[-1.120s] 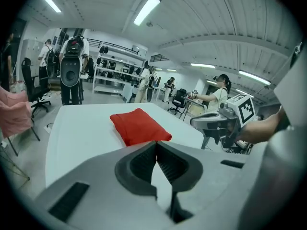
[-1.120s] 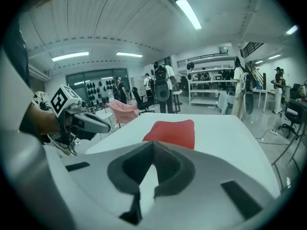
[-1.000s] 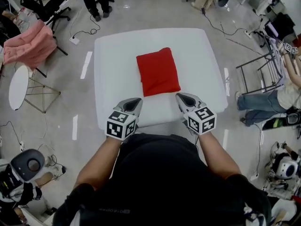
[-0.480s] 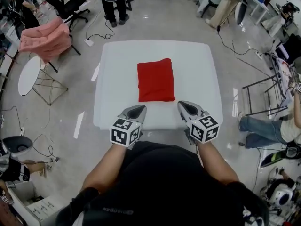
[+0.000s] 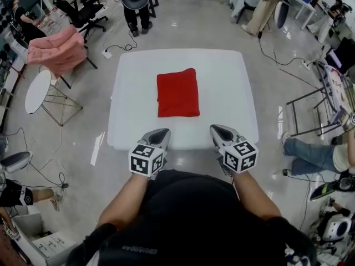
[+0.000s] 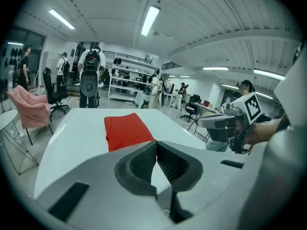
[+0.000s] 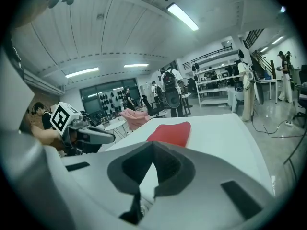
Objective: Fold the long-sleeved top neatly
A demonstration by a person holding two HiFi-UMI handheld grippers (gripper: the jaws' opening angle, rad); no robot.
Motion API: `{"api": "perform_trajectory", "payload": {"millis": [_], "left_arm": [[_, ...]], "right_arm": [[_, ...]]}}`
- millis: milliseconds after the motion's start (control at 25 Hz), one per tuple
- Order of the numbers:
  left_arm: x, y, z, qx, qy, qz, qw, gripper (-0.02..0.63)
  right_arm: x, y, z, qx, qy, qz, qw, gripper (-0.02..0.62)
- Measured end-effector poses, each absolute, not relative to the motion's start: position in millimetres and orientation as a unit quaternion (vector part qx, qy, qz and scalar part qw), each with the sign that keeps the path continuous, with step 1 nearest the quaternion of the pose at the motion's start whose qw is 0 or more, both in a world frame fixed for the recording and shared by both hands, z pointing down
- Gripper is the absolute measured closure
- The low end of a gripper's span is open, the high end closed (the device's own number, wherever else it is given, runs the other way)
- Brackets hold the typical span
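The long-sleeved top [image 5: 177, 93] is lying near the middle of the tabletop [image 5: 230, 82], well apart from all four edges. It is showing as a compact red rectangle with straight sides, its long sides running from the near edge toward the far edge. No sleeve or hem is sticking out of the outline, so the folding is judged to be complete or very nearly so.

The left gripper [image 5: 161, 132] is hovering at the near edge of the tabletop, on the side of the near-left corner. The right gripper [image 5: 217, 128] is hovering at the same edge, on the side of the near-right corner. Both are pointing toward the far edge and slightly downward, and both are well apart from the top.

In the left gripper view, the fingers [image 6: 141, 163] are meeting at their tips with nothing between them; the top [image 6: 125, 131] is showing beyond them on the tabletop. In the right gripper view, the fingers [image 7: 173, 171] are likewise pressing tip to tip and gripping nothing, with the top [image 7: 170, 132] ahead.

The two empty, closed grippers are sitting level with each other and clear of the cloth. This placement is leaving the folded stack undisturbed and is giving the head view an unobstructed check of its shape. If a correction is needed, it is judged to be no more than squaring an edge.
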State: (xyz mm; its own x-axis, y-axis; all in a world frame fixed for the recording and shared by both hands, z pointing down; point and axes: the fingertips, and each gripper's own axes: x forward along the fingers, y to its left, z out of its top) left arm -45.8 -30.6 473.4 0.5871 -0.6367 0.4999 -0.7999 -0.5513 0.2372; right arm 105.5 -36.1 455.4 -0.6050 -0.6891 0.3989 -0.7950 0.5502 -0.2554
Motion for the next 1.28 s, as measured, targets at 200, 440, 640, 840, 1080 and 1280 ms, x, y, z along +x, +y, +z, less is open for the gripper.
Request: {"api": "perform_trajectory", "payload": {"millis": [200, 440, 640, 840, 1080, 1280], "left_arm": [[-44, -17, 474, 0.858, -0.420, 0.187, 0.230, 0.600], [-46, -5, 475, 0.855, -0.424, 0.186, 0.233, 0.600], [-50, 0, 473, 0.855, -0.425, 0.185, 0.234, 0.600], [-54, 6, 476, 0.855, -0.425, 0.185, 0.233, 0.600], [-57, 7, 474, 0.856, -0.425, 0.183, 0.230, 0.600], [-52, 5, 471, 0.856, -0.424, 0.184, 0.230, 0.600]], "right_arm": [[109, -19, 458, 0.424, -0.869, 0.219, 0.130, 0.592], [108, -6, 464, 0.419, -0.870, 0.222, 0.137, 0.592], [103, 0, 464, 0.414, -0.871, 0.225, 0.139, 0.592], [99, 6, 468, 0.414, -0.871, 0.226, 0.137, 0.592], [95, 6, 466, 0.415, -0.871, 0.226, 0.135, 0.592], [99, 5, 464, 0.413, -0.871, 0.228, 0.135, 0.592]]}}
